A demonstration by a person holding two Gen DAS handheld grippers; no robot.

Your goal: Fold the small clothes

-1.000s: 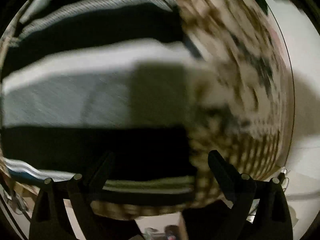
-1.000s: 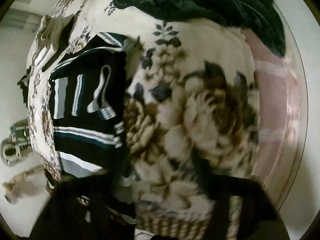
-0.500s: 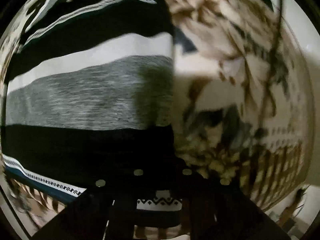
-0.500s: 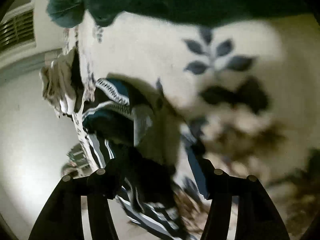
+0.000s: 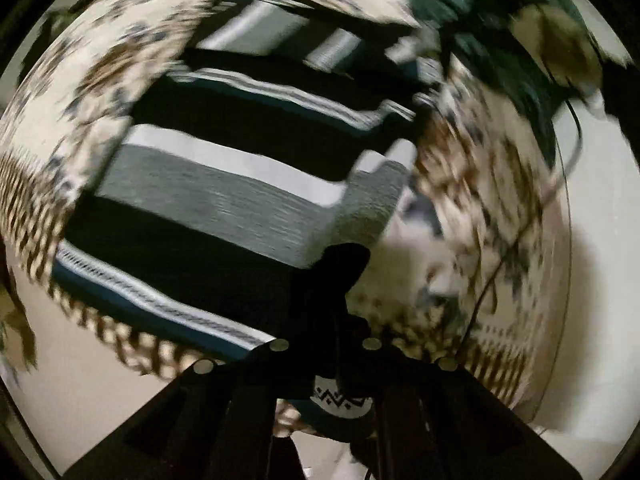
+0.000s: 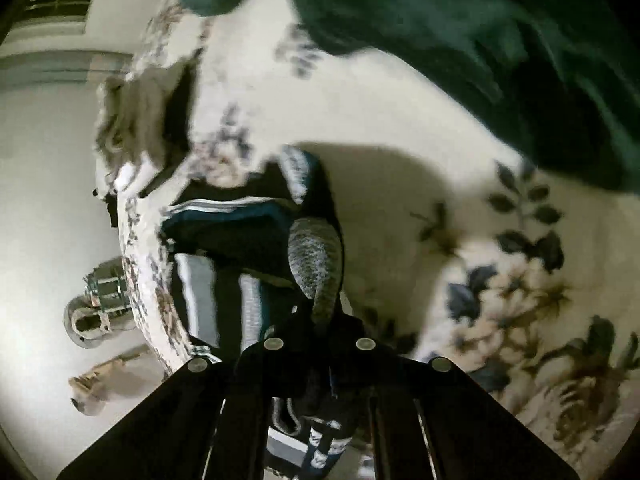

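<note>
Floral cream-and-brown blanket (image 5: 472, 200) covers the bed under a black, grey and white striped knit sweater (image 5: 248, 200). Left view: the left gripper (image 5: 340, 280) is clamped on its hem edge, probably to lift a fold. Right view: the right gripper (image 6: 324, 320) pinches the sweater's grey-striped fold (image 6: 316, 264), matching that hold.

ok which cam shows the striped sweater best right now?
Left wrist: the striped sweater fills the view, its bands spread over the floral blanket. Right wrist shows only a bunched part and a grey fold rising to the right gripper, which is shut on it.
</note>
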